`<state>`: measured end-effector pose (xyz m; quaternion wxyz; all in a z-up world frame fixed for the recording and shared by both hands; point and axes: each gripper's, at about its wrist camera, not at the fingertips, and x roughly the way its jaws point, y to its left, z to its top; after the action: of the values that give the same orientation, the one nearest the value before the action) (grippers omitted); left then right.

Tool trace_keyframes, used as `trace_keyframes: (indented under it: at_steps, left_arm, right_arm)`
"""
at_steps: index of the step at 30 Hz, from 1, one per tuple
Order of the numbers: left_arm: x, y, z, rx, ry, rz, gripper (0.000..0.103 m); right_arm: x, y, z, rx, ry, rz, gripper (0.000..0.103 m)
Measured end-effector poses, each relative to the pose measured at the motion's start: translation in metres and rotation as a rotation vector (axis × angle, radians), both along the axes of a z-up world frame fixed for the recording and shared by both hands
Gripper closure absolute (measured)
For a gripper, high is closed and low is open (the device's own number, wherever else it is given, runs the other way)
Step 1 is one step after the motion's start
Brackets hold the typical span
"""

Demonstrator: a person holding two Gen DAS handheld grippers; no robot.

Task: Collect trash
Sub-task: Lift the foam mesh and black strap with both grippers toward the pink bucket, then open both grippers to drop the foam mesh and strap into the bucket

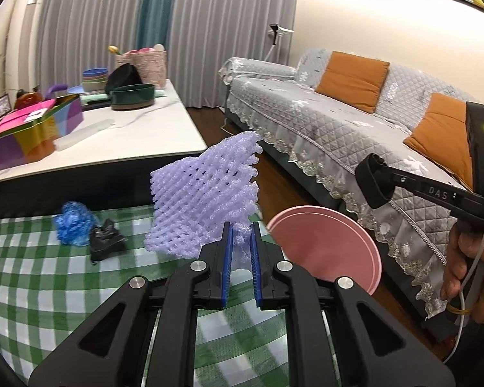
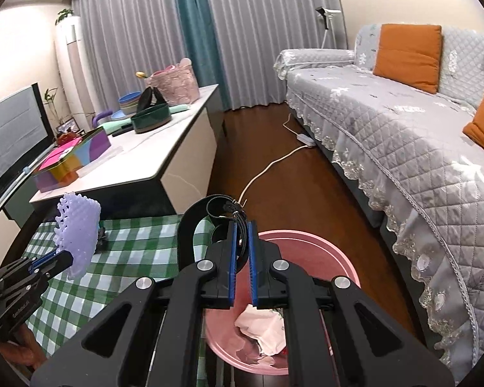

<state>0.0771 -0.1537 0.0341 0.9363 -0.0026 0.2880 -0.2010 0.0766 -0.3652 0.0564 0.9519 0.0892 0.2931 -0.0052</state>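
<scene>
The lavender foam net (image 1: 206, 193) is clamped between the blue-padded fingers (image 1: 229, 251) of the left gripper (image 1: 241, 242), held up above the green checked cloth (image 1: 48, 274) that covers the low surface. In the right wrist view the same net (image 2: 79, 235) stands out from the left gripper (image 2: 59, 258) at the left edge. The right gripper (image 2: 241, 245) has its fingers (image 2: 231, 258) pinched together on a black strap with a braided cord (image 2: 216, 213), which loops up in front of it. Directly below sits the pink bin (image 2: 306, 242), with crumpled white paper (image 2: 261, 325) lying inside. On the cloth, near the net, lie a crumpled blue wrapper (image 1: 74, 222) and a black scrap (image 1: 105, 238) touching it. Beyond stands a white counter (image 1: 129, 135) carrying a colourful tin (image 1: 32, 132) and a dark green bowl (image 1: 133, 96). A grey-covered sofa (image 1: 322, 122) with orange cushions (image 1: 351, 80) runs along the right.
</scene>
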Motion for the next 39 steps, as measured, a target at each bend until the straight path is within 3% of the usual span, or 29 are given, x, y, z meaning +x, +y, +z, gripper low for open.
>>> trace_keyframes:
  at_steps: [9, 18, 24, 27, 28, 29, 30, 31, 39]
  left_arm:
    - [0.008, -0.042, 0.000, -0.005, 0.008, -0.111, 0.092]
    - [0.032, -0.080, -0.005, -0.138, 0.072, -0.264, 0.092]
    - [0.045, -0.106, -0.019, -0.177, 0.135, -0.348, 0.092]
    - [0.051, -0.116, -0.026, -0.201, 0.173, -0.384, 0.091]
    - [0.052, -0.118, -0.028, -0.198, 0.179, -0.381, 0.084]
    - [0.054, -0.120, -0.030, -0.188, 0.184, -0.367, 0.071]
    - [0.054, -0.120, -0.030, -0.187, 0.183, -0.356, 0.067]
    - [0.055, -0.119, -0.031, -0.189, 0.182, -0.345, 0.066]
    - [0.052, -0.083, -0.024, -0.205, 0.172, -0.279, 0.066]
  right_arm:
    - [0.008, -0.024, -0.016, 0.007, 0.042, -0.074, 0.096]
    - [0.013, -0.046, -0.033, 0.014, 0.088, -0.127, 0.096]
    - [0.016, -0.055, -0.043, 0.011, 0.111, -0.143, 0.095]
    - [0.018, -0.058, -0.046, 0.013, 0.119, -0.151, 0.091]
    - [0.018, -0.059, -0.047, 0.013, 0.123, -0.154, 0.084]
    - [0.019, -0.060, -0.047, 0.013, 0.127, -0.160, 0.078]
    - [0.018, -0.061, -0.048, 0.014, 0.125, -0.171, 0.063]
    - [0.018, -0.063, -0.048, 0.013, 0.123, -0.179, 0.055]
    - [0.018, -0.061, -0.041, 0.012, 0.104, -0.204, 0.053]
